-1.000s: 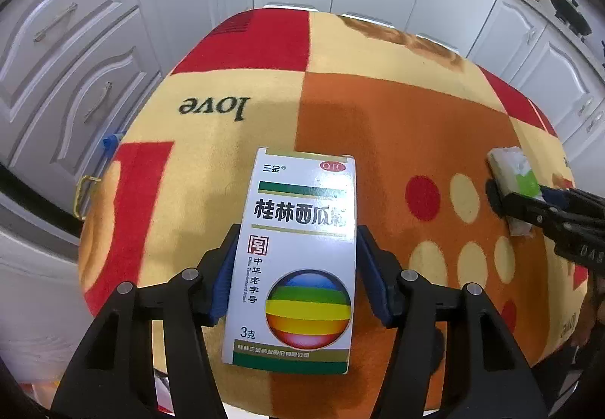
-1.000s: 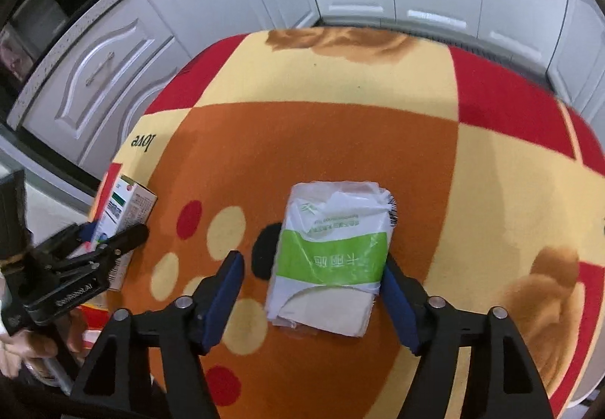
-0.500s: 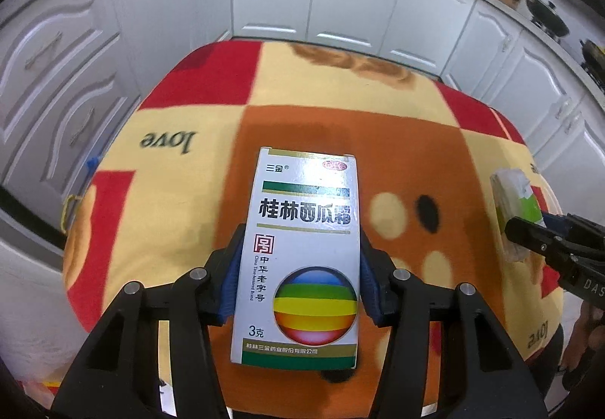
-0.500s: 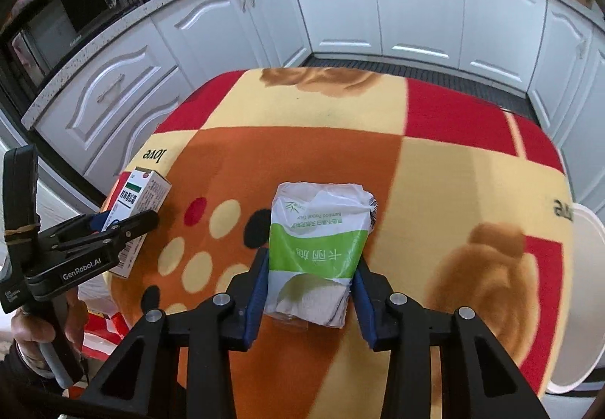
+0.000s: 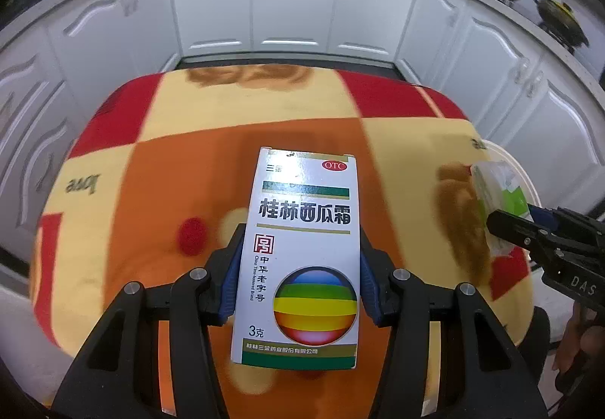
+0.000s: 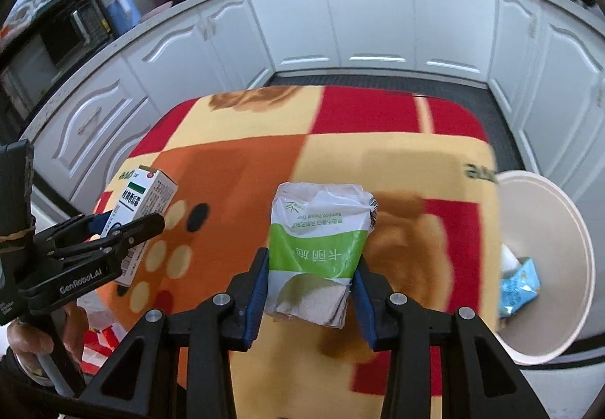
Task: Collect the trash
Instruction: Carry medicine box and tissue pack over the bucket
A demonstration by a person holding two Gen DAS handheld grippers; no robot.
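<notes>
My left gripper (image 5: 298, 268) is shut on a white medicine box (image 5: 302, 249) with a rainbow ball print, held above the patterned table. In the right wrist view the same medicine box (image 6: 145, 200) and left gripper (image 6: 124, 226) show at the left. My right gripper (image 6: 312, 275) is shut on a white and green tissue packet (image 6: 319, 249), lifted over the table. That tissue packet (image 5: 499, 192) and the right gripper (image 5: 529, 226) appear at the right edge of the left wrist view. A white bin (image 6: 544, 268) stands beside the table's right side, with a blue wrapper (image 6: 518, 283) inside.
The table wears an orange, red and cream cloth (image 6: 340, 162) marked "love". White kitchen cabinets (image 5: 295, 3) ring the far side, with pots and a microwave (image 6: 49, 41) on the counter. A person's hand (image 6: 26, 339) grips the left tool's handle.
Both grippers closed on their items, lifted them off the cloth and carried them rightward; the white bin has come into the right wrist view.
</notes>
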